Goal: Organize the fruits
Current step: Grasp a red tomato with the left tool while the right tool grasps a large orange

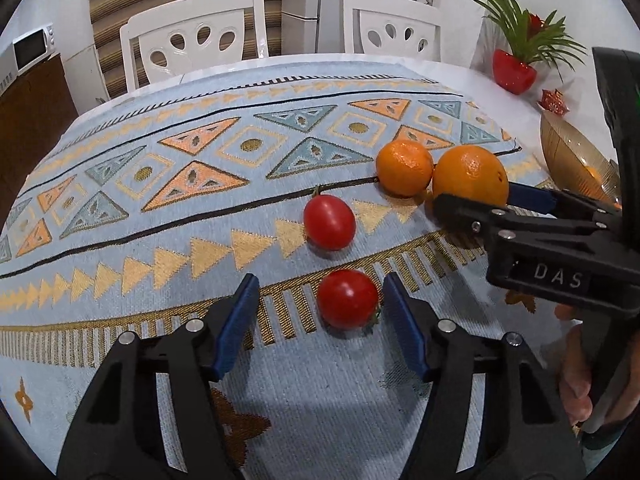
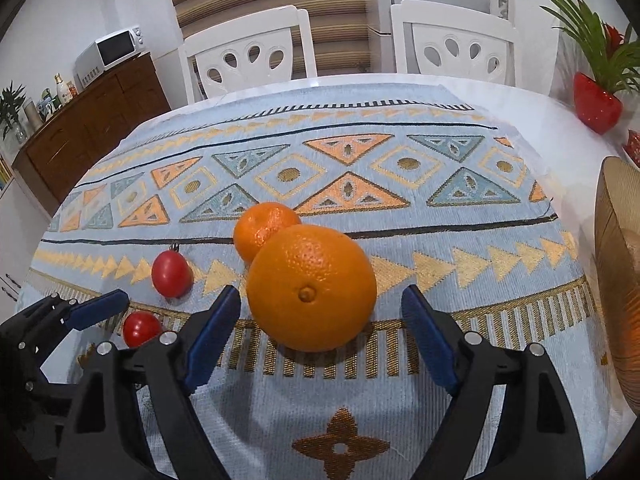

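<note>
On the patterned woven tablecloth [image 2: 400,208], the large round orange [image 2: 312,288] lies in front of the smaller orange mandarin [image 2: 260,228], the two touching. Left of them lie two small red tomatoes [image 2: 172,274] [image 2: 141,328], one nearer than the other. A ribbed golden glass bowl [image 2: 618,280] stands at the right, two white plastic chairs [image 2: 248,52] behind the table.

The black left gripper with blue finger pads [image 1: 318,300] is low over the table, its jaws spread wide and level. The matching black right gripper with blue pads [image 2: 322,312] reaches forward just beside it, jaws equally wide apart. A bare hand [image 1: 578,376] wraps the right gripper's handle from below.
</note>
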`<state>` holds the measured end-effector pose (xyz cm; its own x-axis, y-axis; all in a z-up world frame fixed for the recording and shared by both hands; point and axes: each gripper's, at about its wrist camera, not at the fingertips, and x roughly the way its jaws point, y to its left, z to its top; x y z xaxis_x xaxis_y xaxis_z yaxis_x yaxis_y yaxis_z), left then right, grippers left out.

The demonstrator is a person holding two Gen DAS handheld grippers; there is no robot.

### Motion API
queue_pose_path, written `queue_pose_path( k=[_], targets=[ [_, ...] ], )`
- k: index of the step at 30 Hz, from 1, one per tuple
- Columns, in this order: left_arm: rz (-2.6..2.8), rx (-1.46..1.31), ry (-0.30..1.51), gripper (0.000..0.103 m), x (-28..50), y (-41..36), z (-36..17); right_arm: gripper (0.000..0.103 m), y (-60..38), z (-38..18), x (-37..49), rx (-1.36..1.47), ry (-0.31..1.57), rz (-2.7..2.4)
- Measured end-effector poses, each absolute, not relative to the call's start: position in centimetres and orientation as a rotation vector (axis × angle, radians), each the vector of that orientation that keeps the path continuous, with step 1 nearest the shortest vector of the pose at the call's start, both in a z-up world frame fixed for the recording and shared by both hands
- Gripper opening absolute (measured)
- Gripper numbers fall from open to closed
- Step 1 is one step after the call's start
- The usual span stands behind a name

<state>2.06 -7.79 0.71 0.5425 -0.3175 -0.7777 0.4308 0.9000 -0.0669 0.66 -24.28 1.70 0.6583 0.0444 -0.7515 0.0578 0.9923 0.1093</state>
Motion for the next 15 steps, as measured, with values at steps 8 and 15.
queue_pose_path(
  k=[8, 15],
  targets=[
    [-0.457, 0.139, 0.896, 0.061, 2.13, -7.87, 0.64, 0.073, -24.18, 1.57, 0.86, 0.124, 0.865, -0.001],
    [-0.467, 0.145, 0.892, 0.053, 2.04, -7.99, 0.69, 0.069, -24.03, 1.45, 0.96, 0.118, 0.872, 0.000]
  ],
)
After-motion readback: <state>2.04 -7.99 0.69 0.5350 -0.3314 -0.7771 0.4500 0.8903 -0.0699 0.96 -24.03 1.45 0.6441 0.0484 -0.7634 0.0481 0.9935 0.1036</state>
